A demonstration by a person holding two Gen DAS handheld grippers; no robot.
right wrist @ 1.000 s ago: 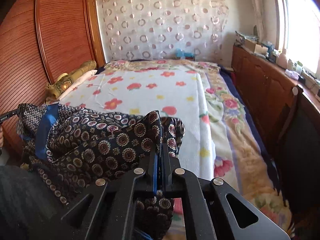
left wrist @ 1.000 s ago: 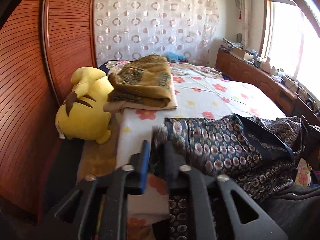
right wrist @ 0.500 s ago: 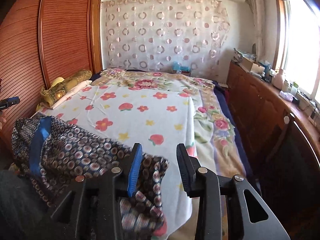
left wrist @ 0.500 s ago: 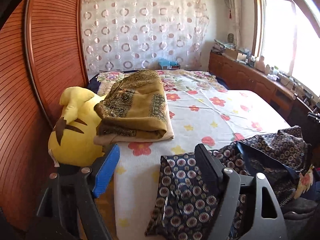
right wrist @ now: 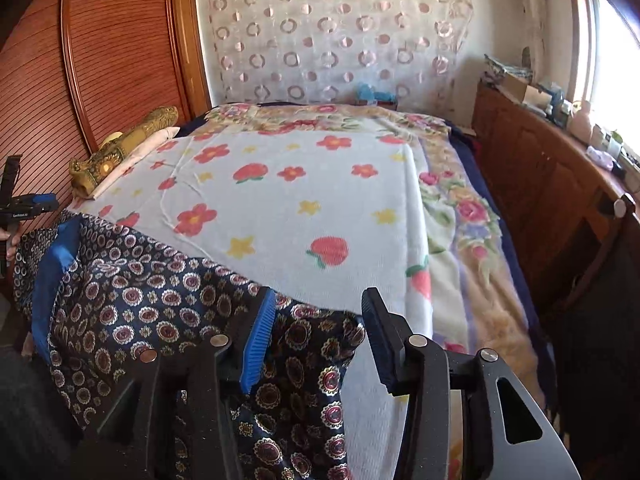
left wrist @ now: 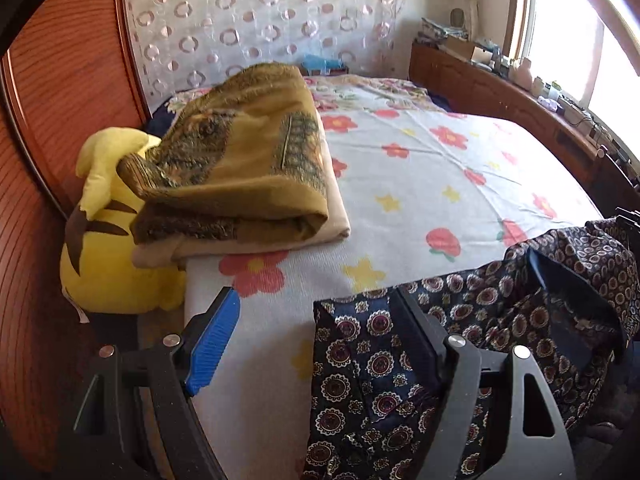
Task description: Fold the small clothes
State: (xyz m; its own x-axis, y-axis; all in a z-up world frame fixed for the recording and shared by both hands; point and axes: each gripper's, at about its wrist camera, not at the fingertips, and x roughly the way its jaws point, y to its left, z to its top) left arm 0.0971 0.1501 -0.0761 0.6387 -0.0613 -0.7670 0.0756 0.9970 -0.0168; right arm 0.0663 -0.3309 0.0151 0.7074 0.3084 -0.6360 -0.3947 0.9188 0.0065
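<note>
A dark navy garment [left wrist: 500,320] printed with round medallions and lined in blue lies spread along the near edge of the bed [left wrist: 420,184]. My left gripper [left wrist: 316,332] stands open at the garment's left end, its right finger resting over the cloth, nothing pinched. In the right wrist view the same garment [right wrist: 132,292] drapes over the bed's front edge. My right gripper [right wrist: 316,340] hovers over its right corner with its jaws opening; the cloth lies loose under them, not pressed. The left gripper's tip [right wrist: 28,204] shows at the far left.
A folded olive-gold blanket [left wrist: 240,168] and a yellow plush toy [left wrist: 104,248] sit at the bed's left side against a wooden wardrobe [left wrist: 48,100]. A wooden sideboard [right wrist: 552,184] with clutter runs along the right under the window. The bed [right wrist: 320,208] has a floral cover.
Both grippers were shut on the garment's ends a second ago and have let go. The garment dropped onto the bed's edge, and both grippers drew apart from it.
</note>
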